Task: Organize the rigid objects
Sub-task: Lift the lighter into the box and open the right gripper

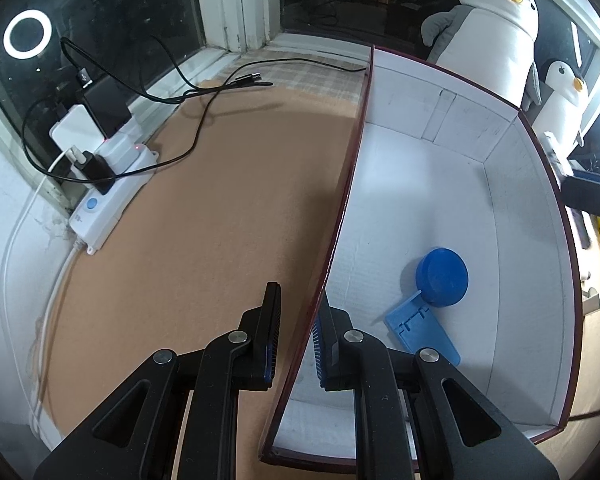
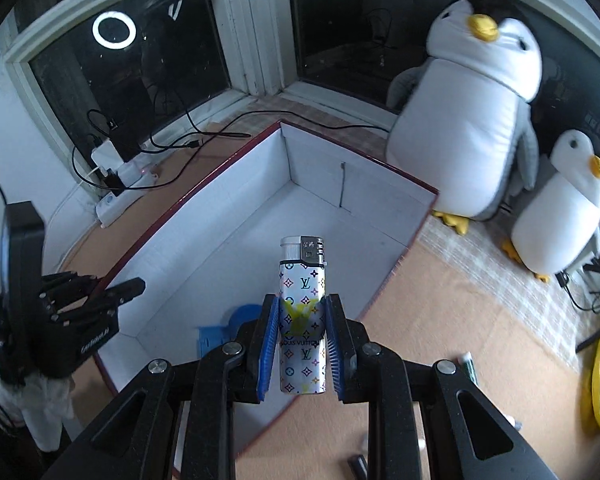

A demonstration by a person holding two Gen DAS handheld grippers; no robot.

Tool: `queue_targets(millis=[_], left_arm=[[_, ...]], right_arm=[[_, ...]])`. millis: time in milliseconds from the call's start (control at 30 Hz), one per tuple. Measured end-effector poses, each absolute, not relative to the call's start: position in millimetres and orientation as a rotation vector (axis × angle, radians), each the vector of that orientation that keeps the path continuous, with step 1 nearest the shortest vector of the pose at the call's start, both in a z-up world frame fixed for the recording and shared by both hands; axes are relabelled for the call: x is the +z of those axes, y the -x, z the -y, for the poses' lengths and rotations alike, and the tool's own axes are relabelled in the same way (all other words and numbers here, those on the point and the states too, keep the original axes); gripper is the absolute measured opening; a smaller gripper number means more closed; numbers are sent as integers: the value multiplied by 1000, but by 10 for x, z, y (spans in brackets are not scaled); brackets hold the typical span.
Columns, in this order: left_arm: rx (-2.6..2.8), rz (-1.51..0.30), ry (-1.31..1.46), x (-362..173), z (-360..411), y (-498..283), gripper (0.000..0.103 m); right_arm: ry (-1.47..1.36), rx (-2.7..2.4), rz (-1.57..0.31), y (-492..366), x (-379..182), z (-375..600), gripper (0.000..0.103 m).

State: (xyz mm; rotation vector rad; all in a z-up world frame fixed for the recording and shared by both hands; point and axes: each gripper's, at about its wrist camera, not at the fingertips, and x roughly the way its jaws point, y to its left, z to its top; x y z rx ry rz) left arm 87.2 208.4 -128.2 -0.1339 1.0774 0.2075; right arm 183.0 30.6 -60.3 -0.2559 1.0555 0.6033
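So the right claw (image 2: pixel 302 344) has a lighter (image 2: pixel 302 320) pinched between its two blue pads, squeezing it around the lower-middle of the body. The lighter is white with a coloured monogram print, and its long axis runs straight out along the fingers, with the metal cap and white top pointing away from the camera, toward the far end of the box (image 2: pixel 228 216). It's up in the air above the near-right part of that box, not touching anything but the pads.

The box is a shallow open one, white inside with a dark red rim, sitting on the tan bench (image 1: pixel 188 216). In it, near the front, there's a blue round lid (image 1: pixel 442 276) and a flat blue plastic piece (image 1: pixel 420 330) just beside it, their edges touching or nearly so. In the right wrist view both are mostly hidden behind the claw.

The left claw (image 1: pixel 296 320) is clamped shut on the box's left wall, one finger outside over the bench and one inside, with the red rim running up between them.

Background stuff: two plush penguins (image 2: pixel 472 120) by the window past the box, and a white power strip (image 1: pixel 108 204) with chargers and black cables in the left corner.
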Motion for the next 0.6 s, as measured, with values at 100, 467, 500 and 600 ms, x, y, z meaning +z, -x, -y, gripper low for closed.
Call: queue_targets(millis=[100,467,500,600], left_arm=[[207,-1079,135,-1289,-2083,-882,13],[206,-1081,136,-1296,-2084,-887,13],[206,-1082,135,-1301,-2079,-890,13],[206,-1083,135,-1309,-2079,-897,13]], right_arm=[[276,605,-1074,-1923,-683,-421,21],[314,597,-1117,-2136,-928,-668,21],[317,597,-1120,-2147,-947,-678,21],[322,597,-1127,-2168,-985,-697,21]])
